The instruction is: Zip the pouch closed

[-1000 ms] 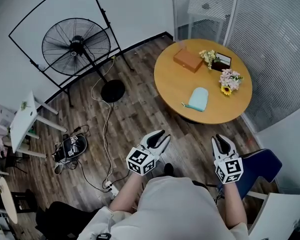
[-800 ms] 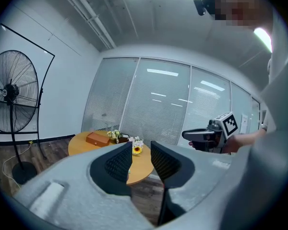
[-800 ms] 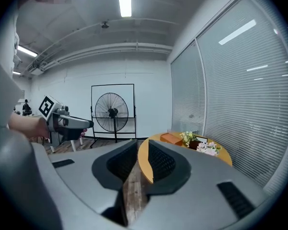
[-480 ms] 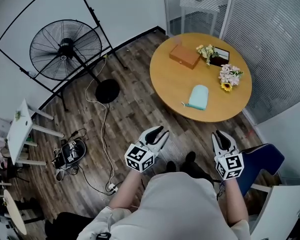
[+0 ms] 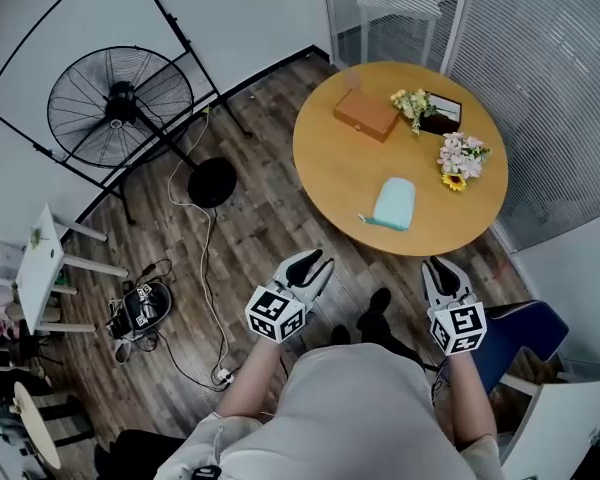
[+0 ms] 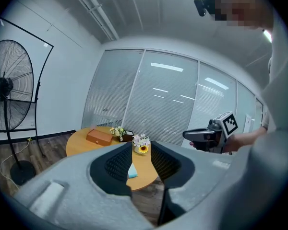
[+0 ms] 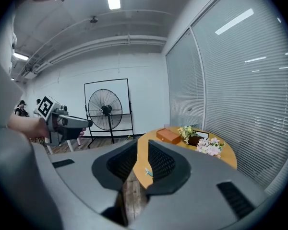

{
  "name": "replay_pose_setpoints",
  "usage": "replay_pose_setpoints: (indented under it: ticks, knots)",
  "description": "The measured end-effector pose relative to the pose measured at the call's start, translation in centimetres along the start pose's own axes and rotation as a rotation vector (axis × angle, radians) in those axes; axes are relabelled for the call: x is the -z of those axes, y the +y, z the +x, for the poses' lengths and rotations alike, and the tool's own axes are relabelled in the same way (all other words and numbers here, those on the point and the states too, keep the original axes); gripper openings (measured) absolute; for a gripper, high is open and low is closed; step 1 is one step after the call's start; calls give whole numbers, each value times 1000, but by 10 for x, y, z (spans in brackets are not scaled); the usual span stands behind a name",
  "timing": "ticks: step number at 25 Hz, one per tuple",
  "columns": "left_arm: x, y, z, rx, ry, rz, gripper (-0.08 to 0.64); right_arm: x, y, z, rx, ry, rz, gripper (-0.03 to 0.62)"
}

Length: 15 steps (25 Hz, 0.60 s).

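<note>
Pouch [image 5: 394,203] flat near bench [image 5: 330,158] edge, zip pull [image 5: 364,218] outward, handy for grasping; left claw [image 5: 318,261] and right claw [image 5: 439,268] parted, empty, well short, likely readied for approach.

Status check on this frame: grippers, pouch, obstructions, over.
Left gripper and right gripper both open, empty, short of the table. Pouch lies by the table's near edge, untouched. Brown box and flowers sit beyond it, not in the way.
</note>
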<state>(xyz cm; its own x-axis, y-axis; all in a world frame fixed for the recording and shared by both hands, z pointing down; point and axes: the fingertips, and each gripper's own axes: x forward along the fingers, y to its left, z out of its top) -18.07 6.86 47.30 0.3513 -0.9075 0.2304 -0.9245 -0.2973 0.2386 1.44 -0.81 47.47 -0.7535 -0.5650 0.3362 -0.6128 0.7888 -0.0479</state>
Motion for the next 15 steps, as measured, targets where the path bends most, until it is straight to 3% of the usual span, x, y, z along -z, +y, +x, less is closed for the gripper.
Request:
replay_pose_setpoints:
  ticks: [8, 15]
  knots:
    - [-1, 28, 87, -12, 57, -11, 130, 7, -68, 75, -63, 54, 20, 58]
    - [-6, 52, 140, -9, 90, -21, 130, 4, -102, 135, -136, 101, 13, 58]
